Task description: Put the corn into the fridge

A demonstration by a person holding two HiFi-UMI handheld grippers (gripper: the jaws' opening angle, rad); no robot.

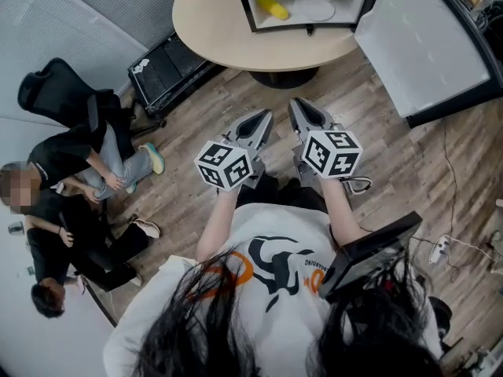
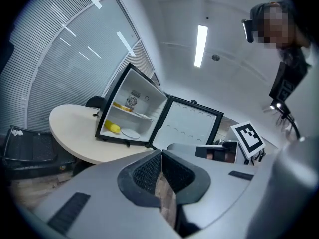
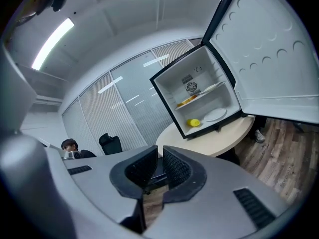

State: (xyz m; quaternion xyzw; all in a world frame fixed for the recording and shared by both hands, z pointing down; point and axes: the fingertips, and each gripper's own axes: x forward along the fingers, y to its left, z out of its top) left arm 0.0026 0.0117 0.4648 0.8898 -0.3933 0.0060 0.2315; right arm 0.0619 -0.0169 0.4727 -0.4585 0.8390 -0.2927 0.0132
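Holding nothing: left gripper point(image 1: 262, 116) clamped pad to pad on air, right gripper point(image 1: 303, 105) likewise drawn together and empty, both held low near the body, well apart from the table point(image 1: 212, 22). Looks like corn point(image 1: 273, 7) already lying on the floor of the fridge point(image 1: 244, 2), just beside a white plate point(image 1: 313, 7), though too small to swear to. Likely trouble: leaving the door point(image 1: 428, 45) wide open, or swinging it shut hard enough to jolt the yellow piece toward the front lip. Mind that door jutting past the table's rim on the right; could catch an elbow or a claw on approach. Also mind people point(image 1: 67, 154) seated on the floor at left and a cable point(image 1: 441, 247) at right. Open wooden floor straight ahead, so plenty of room there.
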